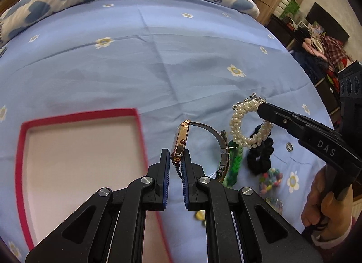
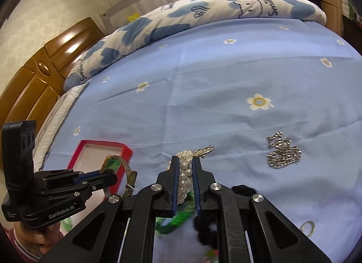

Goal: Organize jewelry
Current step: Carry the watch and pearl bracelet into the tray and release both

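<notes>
- Spreading under both tongs, the bed sheet is pale blue with small daisies, and a quilt with blue clouds lies bunched along its far edge, well beyond both sets of tips.
- Lying to the left of the left tongs is an open box, red-rimmed with a pale inside; in the right wrist view the box sits behind the left tool's tips.
- Clenched on a watch, the left tongs hold its gold case edge-on between the blue pads, with the mesh strap arcing off to their right, clear of the sheet.
- Grasping a pearl bracelet, the right tongs pinch the beaded loop between the pads; in the left wrist view the bracelet hangs from those tips, raised above the pile of pieces below.
- Sitting just below the right tongs is a black scrunchie, and a green braided band lies beside it, between the two tools.
- Resting ahead and to the right of the right tongs is a tangled silver chain, well apart from the bracelet.
- Scattered near the scrunchie, on the near side, are small coloured beads, blurred.
- Lying to the far right of the right tongs is a small silver ring, flat on the sheet.
</notes>
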The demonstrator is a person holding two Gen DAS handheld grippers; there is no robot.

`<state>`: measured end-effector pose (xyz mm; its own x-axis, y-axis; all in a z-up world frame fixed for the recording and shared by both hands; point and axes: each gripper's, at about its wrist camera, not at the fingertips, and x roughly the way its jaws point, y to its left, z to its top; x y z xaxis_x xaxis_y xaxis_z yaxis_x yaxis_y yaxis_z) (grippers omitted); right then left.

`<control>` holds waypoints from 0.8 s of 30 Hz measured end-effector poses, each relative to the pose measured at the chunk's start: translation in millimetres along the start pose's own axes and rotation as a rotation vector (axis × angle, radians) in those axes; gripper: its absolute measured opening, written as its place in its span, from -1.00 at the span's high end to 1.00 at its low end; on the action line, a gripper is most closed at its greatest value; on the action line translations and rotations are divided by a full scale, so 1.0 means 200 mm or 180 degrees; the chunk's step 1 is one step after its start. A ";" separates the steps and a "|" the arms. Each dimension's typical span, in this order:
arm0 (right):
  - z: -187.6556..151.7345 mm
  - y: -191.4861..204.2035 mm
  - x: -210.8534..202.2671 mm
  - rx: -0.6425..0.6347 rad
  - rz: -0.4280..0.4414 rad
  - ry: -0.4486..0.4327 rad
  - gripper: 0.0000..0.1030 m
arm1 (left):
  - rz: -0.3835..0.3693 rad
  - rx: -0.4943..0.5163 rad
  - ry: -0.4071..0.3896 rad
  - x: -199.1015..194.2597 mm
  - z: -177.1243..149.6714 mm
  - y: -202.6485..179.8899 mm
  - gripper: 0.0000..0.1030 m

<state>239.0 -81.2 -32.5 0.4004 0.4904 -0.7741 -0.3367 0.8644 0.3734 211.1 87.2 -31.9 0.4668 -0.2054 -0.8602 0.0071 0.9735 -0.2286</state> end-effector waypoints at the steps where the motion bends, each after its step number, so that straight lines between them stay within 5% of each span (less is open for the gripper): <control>1: 0.00 0.02 0.00 -0.0009 0.0017 0.0000 0.80 | 0.0009 -0.0034 -0.0010 -0.02 -0.02 0.03 0.84; 24: -0.11 0.61 0.18 -0.0334 0.0599 0.0176 0.80 | 0.0409 -0.0607 -0.0066 -0.21 -0.23 0.57 0.84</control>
<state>194.6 39.4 -26.8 0.2757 0.6326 -0.7237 -0.4891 0.7405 0.4610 152.1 202.1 -42.1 0.4710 -0.0769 -0.8788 -0.2199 0.9545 -0.2015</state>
